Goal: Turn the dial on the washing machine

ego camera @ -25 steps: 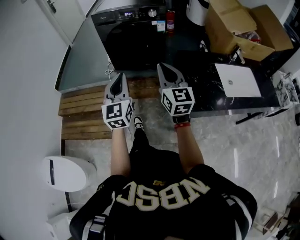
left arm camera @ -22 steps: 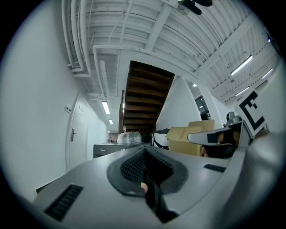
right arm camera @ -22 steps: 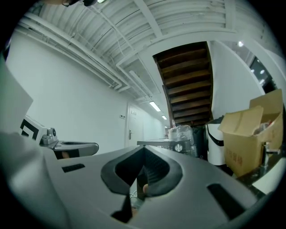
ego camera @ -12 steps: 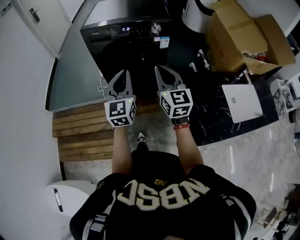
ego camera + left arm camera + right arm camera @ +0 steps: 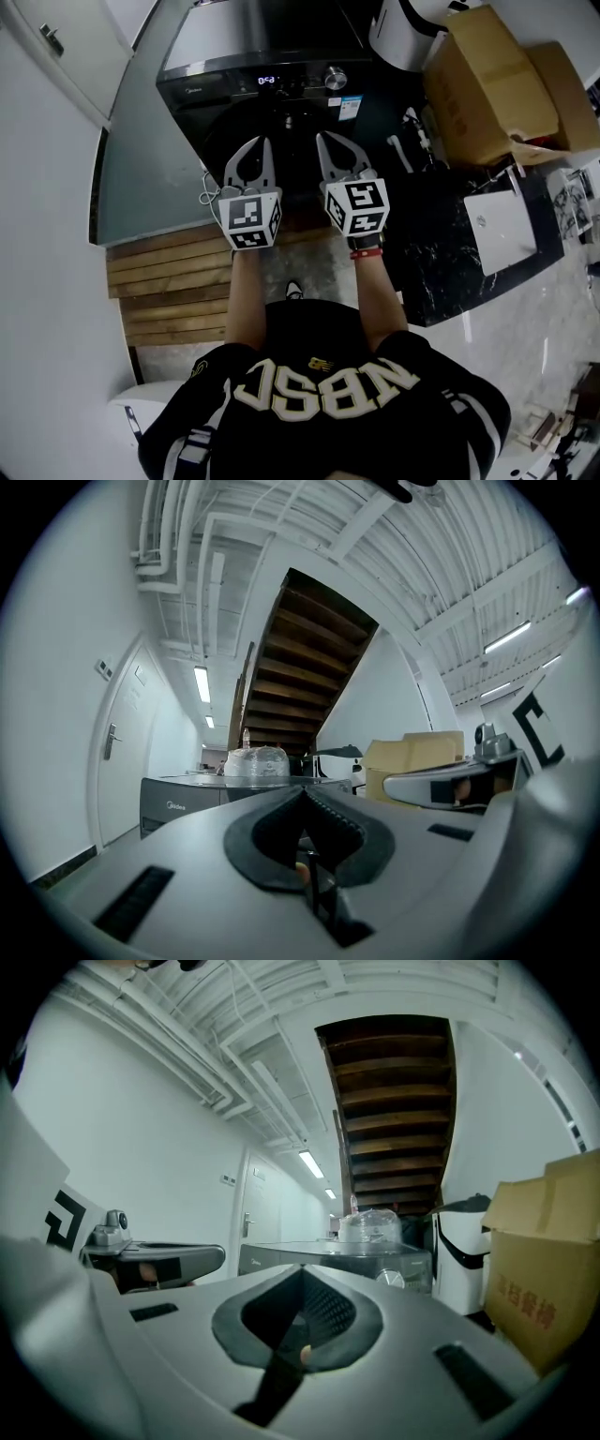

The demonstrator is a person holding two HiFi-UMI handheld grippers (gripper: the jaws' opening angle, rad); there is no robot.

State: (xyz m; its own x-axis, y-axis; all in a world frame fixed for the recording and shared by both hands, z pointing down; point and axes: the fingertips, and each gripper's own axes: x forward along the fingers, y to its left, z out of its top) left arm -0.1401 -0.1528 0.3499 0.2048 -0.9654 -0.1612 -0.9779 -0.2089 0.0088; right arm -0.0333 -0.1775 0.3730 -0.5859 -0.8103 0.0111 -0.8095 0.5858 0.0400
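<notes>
White walls, a white door (image 5: 114,752) and the brown underside of a staircase (image 5: 300,658) close off the area behind the washing machine (image 5: 272,103), taken here as the reference. The machine has a dark front and a grey top, and a control strip along the upper front edge carries a lit display (image 5: 267,81). The dial (image 5: 335,78), a round silver knob, sits on that strip just right of the display, with a small label (image 5: 350,106) below it. On top of the machine, toward its rear, stands a bundle wrapped in clear plastic (image 5: 370,1227). Right of the machine are a white bin with black trim (image 5: 459,1246) and then cardboard boxes (image 5: 487,84). Nearer the person on that side, a dark marbled tabletop (image 5: 441,253) carries a closed white laptop (image 5: 506,230). Left of the machine is a grey panel (image 5: 141,178), and in front of its left corner lies a slatted wooden platform (image 5: 169,281). The left gripper (image 5: 261,141) and right gripper (image 5: 325,139) are held side by side in front of the machine, pointing toward it, short of it and below the control strip. The left gripper is clenched, jaw tips meeting, with nothing held. The right gripper is likewise clenched tip to tip with nothing held. The dial lies ahead of it and slightly to the right, untouched.
</notes>
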